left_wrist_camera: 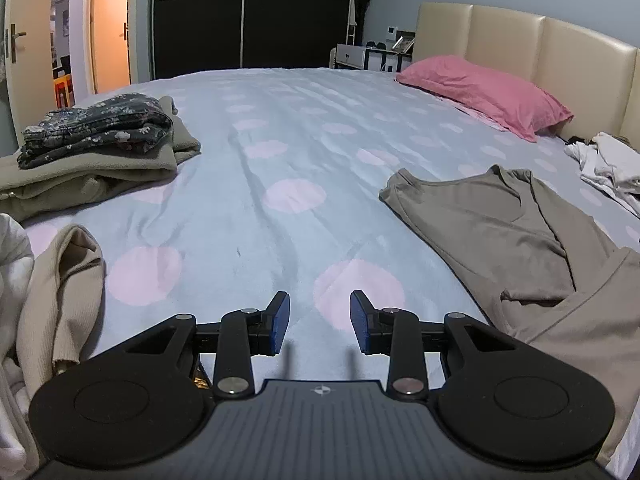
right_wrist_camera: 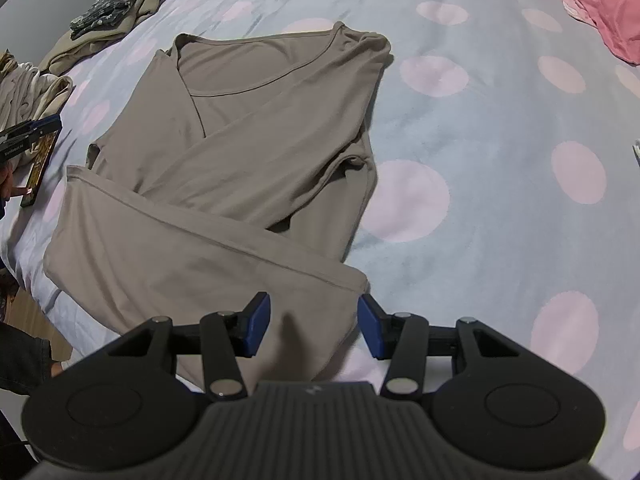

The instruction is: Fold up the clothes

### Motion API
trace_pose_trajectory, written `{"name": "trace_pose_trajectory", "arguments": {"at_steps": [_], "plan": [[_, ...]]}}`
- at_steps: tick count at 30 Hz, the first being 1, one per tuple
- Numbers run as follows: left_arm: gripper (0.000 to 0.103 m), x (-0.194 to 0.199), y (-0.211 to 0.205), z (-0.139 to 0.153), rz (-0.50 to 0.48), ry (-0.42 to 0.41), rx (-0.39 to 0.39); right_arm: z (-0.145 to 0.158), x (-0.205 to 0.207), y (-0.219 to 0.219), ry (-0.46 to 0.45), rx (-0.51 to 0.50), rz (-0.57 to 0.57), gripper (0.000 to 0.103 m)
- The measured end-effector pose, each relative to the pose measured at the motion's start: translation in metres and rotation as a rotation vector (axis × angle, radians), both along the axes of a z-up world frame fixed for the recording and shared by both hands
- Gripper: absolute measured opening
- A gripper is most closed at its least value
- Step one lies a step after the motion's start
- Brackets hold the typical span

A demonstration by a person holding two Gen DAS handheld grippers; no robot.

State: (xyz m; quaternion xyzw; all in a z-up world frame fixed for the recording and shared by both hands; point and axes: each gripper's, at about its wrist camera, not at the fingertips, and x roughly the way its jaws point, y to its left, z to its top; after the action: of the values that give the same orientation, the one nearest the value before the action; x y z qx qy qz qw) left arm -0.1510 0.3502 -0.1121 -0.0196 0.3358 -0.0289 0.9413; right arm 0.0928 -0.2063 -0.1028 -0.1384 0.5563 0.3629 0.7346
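- A taupe long-sleeved knit top lies partly folded on the bed: both sleeves are crossed over the chest below the scooped neckline, and the lower part is turned up in a broad band across the near end.
- In the left wrist view the same top lies at the right, neckline pointing away toward the headboard.
- The right gripper hangs over the near hem of the top, its blue-padded jaws spread with nothing pinched; cloth shows in the gap beneath them.
- The left gripper is over bare sheet just beside the top's left edge, jaws parted and empty.
- The pale blue bed sheet with large pink dots covers the whole mattress and is creased down the middle.
- A folded pile sits at the far left: a dark floral garment on top of an olive-beige fleece garment.
- A heap of unfolded beige and white clothes lies at the near left edge.
- A pink pillow rests against the cream padded headboard.
- Crumpled white clothes lie near the pillow at the right.
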Motion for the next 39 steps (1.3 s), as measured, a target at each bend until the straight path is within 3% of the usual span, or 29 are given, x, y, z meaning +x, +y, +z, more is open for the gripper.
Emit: {"name": "trace_pose_trajectory", "arguments": {"at_steps": [5,12,18,24,26,27,29,32,34,39], "plan": [[0.031,-0.004,-0.002,0.0,-0.014,0.003,0.007,0.002,-0.001,0.0,-0.002,0.004,0.003,0.052],[0.031,-0.008,-0.002,0.024,-0.015,-0.073,-0.009,0.006,0.0,-0.003,-0.013,0.017,0.0,0.052],[0.031,-0.008,-0.008,0.023,-0.047,-0.069,-0.02,0.007,-0.001,-0.005,-0.015,0.02,-0.004,0.052],[0.031,-0.004,-0.056,0.026,-0.096,-0.047,-0.083,0.01,-0.001,-0.008,-0.027,0.022,0.001,0.052],[0.037,-0.005,-0.078,0.025,-0.131,-0.025,-0.109,0.011,-0.001,-0.009,-0.035,0.026,0.004,0.052],[0.045,-0.006,-0.089,0.023,-0.155,-0.002,-0.117,0.013,-0.002,-0.009,-0.037,0.03,0.006,0.052],[0.046,-0.013,-0.109,0.019,-0.217,0.041,-0.081,0.016,-0.003,-0.011,-0.04,0.041,0.007,0.052],[0.046,-0.034,-0.127,0.01,-0.341,0.009,0.126,0.017,-0.004,-0.014,-0.042,0.05,0.011,0.052],[0.046,-0.043,-0.12,0.004,-0.345,-0.034,0.21,0.015,-0.004,-0.015,-0.038,0.045,0.007,0.052],[0.046,-0.033,-0.072,0.0,-0.185,-0.059,0.124,0.014,-0.003,-0.014,-0.032,0.039,-0.002,0.052]]}}
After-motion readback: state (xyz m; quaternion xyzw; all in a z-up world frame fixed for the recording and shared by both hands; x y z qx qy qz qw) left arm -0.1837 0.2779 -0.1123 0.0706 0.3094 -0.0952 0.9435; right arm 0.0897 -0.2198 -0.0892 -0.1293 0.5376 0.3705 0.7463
